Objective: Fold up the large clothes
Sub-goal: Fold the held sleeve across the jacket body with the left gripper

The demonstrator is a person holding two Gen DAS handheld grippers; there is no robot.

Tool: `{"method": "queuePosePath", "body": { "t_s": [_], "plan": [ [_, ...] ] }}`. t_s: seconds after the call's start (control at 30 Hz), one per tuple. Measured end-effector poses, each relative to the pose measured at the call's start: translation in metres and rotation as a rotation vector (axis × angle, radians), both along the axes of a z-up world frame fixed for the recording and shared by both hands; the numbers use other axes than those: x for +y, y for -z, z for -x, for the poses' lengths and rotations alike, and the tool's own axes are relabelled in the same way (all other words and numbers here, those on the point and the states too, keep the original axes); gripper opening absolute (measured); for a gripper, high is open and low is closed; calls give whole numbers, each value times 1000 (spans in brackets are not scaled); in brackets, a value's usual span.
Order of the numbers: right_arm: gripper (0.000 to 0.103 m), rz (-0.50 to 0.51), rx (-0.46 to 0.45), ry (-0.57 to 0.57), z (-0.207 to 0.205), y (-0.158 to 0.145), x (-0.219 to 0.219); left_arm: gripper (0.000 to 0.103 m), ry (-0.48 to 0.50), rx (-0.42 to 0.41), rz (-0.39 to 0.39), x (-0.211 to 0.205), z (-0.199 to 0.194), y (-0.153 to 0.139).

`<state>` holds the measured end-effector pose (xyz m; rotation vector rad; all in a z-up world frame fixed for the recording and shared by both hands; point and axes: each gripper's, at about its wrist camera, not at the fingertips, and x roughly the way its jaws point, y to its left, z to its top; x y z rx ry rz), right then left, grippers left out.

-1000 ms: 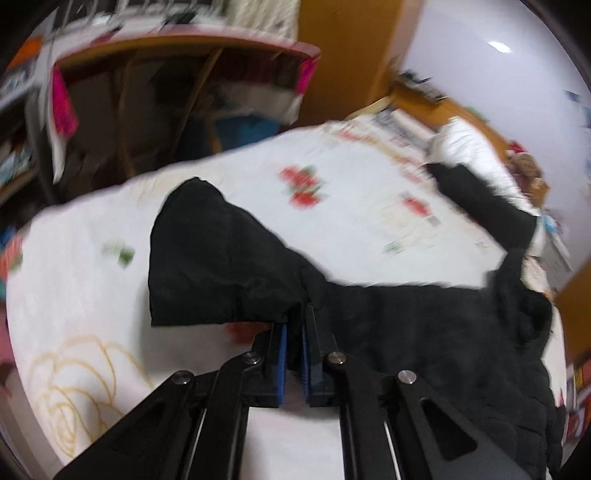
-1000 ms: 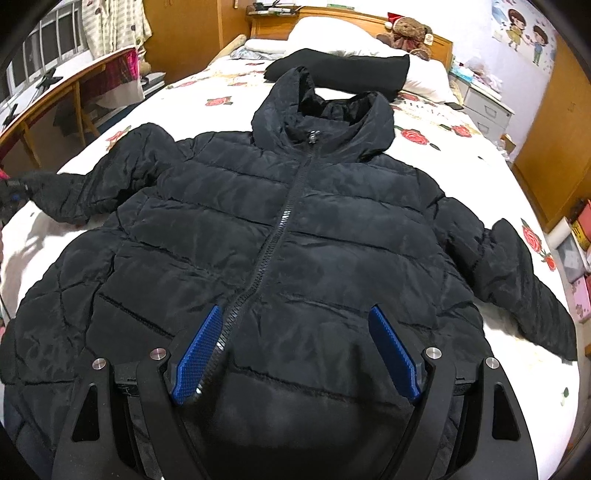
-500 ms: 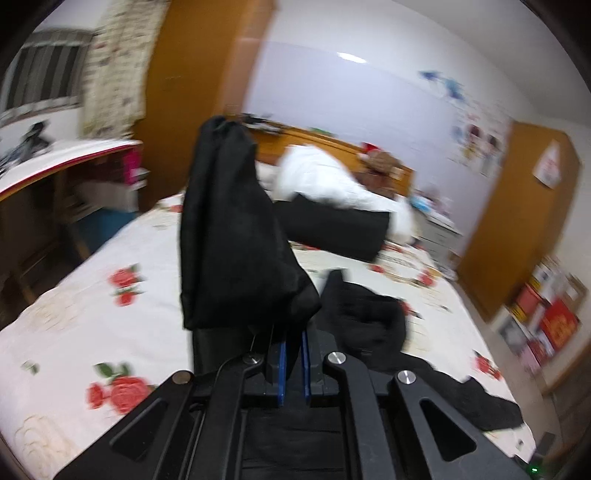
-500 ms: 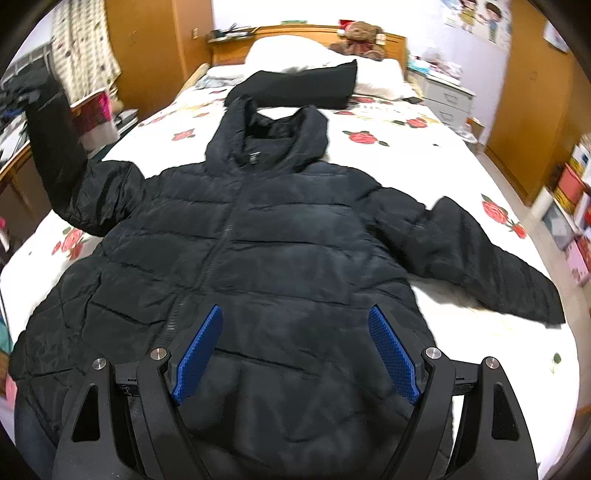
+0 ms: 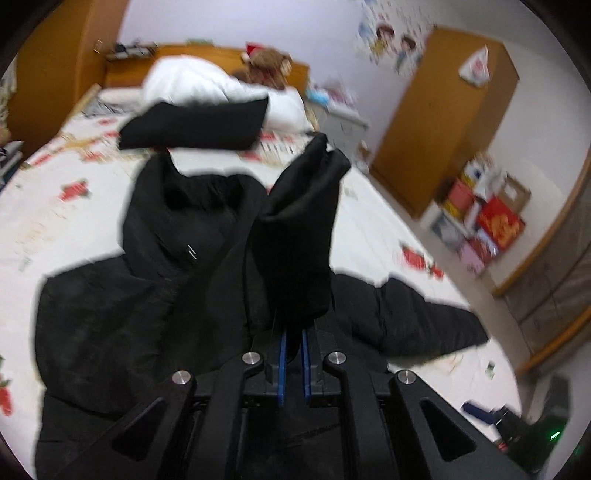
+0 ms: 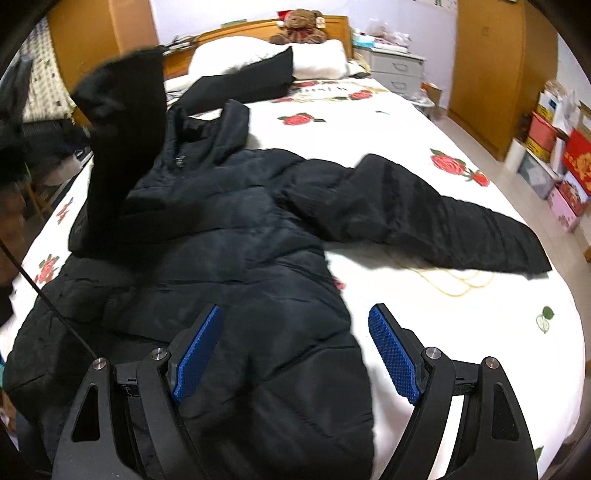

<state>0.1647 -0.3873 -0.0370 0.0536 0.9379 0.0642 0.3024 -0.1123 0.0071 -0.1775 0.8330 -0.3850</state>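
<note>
1. Black jacket is lying front-up on the bed, hood pointing toward the headboard, hem nearest the right wrist camera.
2. Left gripper is pinching the jacket's sleeve, blue pads pressed nearly together on the fabric; the sleeve is standing up in front of the camera, cuff at top, above the jacket's chest.
3. In the right wrist view that same raised sleeve is sticking up on the jacket's left side, cuff blurred.
4. Right gripper is hanging over the jacket's lower part with fingers spread wide, holding nothing; left pad is showing over black fabric, the other over white sheet beside the jacket edge.
5. Other sleeve is lying flat, stretched out across the rose-print sheet toward the bed's far side.
6. Folded black garment is resting near the pillow, just beyond the hood; teddy bear is sitting at the headboard.
</note>
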Motion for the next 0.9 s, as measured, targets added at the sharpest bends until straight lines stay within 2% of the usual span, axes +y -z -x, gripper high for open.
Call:
{"method": "queuePosePath", "body": {
  "t_s": [0.1, 0.17, 0.23, 0.27, 0.3, 0.43, 0.53, 0.6, 0.67, 0.77, 0.9],
  "plan": [
    [81, -12, 24, 24, -5, 6, -8, 10, 25, 40, -8, -17, -1, 26],
    [81, -15, 31, 31, -9, 9, -11, 20, 46, 78, 4, -23, -3, 39],
    [81, -13, 27, 27, -14, 9, -9, 48, 70, 120, 35, -28, -6, 47],
    [81, -13, 25, 24, -16, 9, -9, 67, 75, 126, 55, -28, -5, 48],
    [81, -15, 19, 21, -20, 7, -7, 70, 80, 122, 82, -26, -3, 46],
    [81, -47, -9, 7, -36, -5, 3, 71, 100, 113, 118, -9, 7, 33],
    [81, -62, -21, -11, -50, -12, 14, 71, 68, 43, 92, 22, 20, 23],
    [80, -69, -31, -36, -60, -14, 25, 71, 4, 0, 50, 50, 21, 16],
    [64, -69, -37, -65, -74, -14, 40, 71, -102, -17, -4, 89, 17, 16],
    [47, -86, -24, -101, -100, -7, 60, 70, -244, 10, -35, 143, 6, 28],
    [46, -60, 9, -134, -140, 15, 89, 66, -372, 70, -84, 188, -12, 62]
  ]
}}
